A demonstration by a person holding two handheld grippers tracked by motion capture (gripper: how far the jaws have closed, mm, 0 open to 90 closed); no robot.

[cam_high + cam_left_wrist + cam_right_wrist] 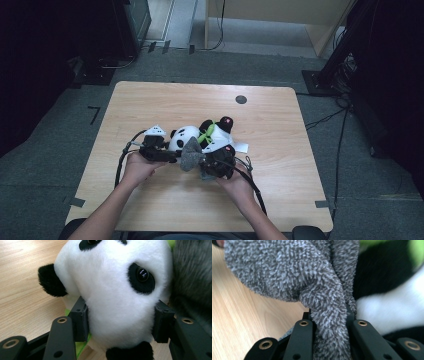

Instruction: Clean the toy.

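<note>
My left hand-held gripper (120, 322) clamps the black-and-white plush panda's (112, 290) head, right hand-held gripper (329, 327) pinches the fuzzy grey fabric sock (294, 272), both mid-surface (165, 100), nearer my edge.

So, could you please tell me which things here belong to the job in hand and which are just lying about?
In the job:
- black-and-white plush panda, clamped at the head by the left gripper
- fuzzy grey cloth, pinched by the right gripper

Lying about:
- dark round disc on the wooden table
- black cables on the floor
</note>
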